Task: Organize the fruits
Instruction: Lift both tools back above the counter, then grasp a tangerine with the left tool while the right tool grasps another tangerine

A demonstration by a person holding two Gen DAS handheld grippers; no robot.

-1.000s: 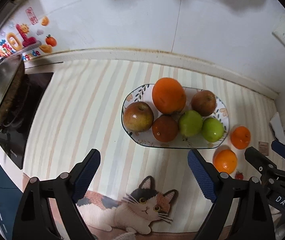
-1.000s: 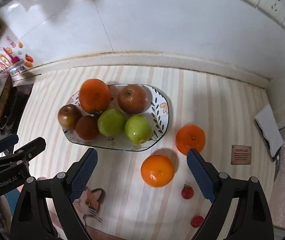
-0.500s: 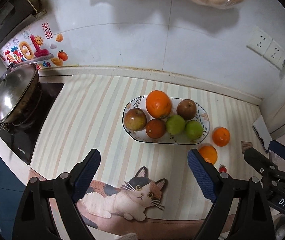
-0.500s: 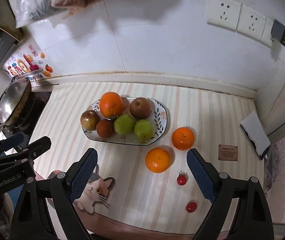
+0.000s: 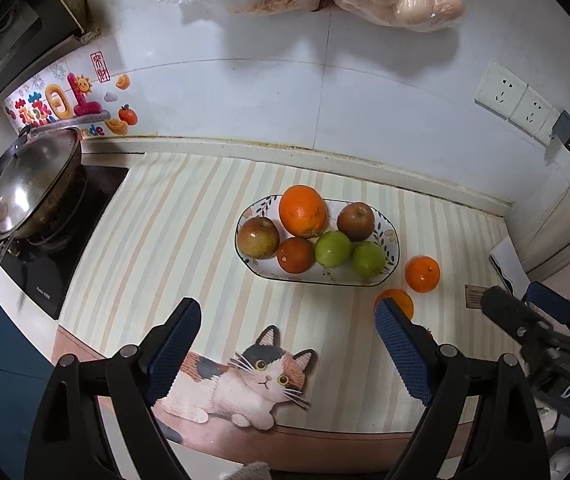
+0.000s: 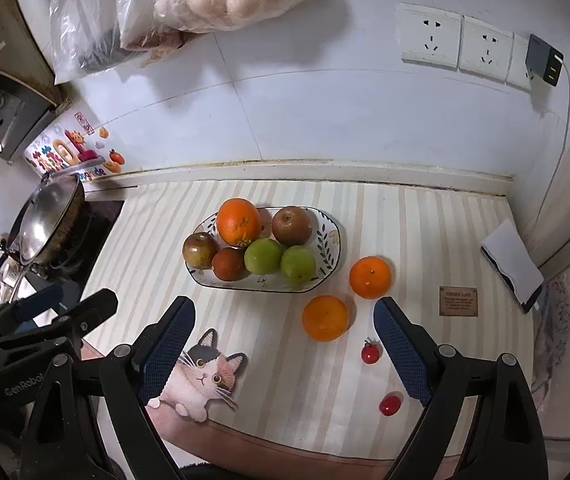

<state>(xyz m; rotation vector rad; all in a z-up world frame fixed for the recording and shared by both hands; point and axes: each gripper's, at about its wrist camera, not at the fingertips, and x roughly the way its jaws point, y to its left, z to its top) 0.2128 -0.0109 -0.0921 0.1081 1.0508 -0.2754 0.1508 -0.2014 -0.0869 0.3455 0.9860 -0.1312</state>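
Here both tools hang above the striped desk [image 6: 425, 216], each with its jaws spread wide and nothing between them. The left gripper [image 5: 287, 322] looks down on a cat picture [image 5: 245, 380] printed on the mat, which lies just below the gap of its jaws. Ahead of those jaws, well apart from them, sits the oval plate [image 5: 393, 236], and on it lie a big orange [image 5: 303, 211], two brownish apples [image 5: 258, 237], a dark red-orange fruit [image 5: 295, 255] and two green fruits [image 5: 333, 249]. Beyond its right jaw, a loose orange [image 5: 422, 274] rests on the desk just beside the plate's rim, and a second one [image 5: 399, 300] is partly hidden behind that jaw's tip.

The right gripper [image 6: 284, 318] has the same plate [image 6: 331, 236] ahead of its jaws and a little toward the left one. The nearer loose orange [image 6: 325, 317] lies between the jaws' tips but well below them on the desk; the farther loose orange [image 6: 369, 277] lies just past the right jaw's tip. Two small red tomatoes [image 6: 370, 353] lie close inside the right jaw. A wok [image 6: 45, 226] stands far out beyond the left jaw.
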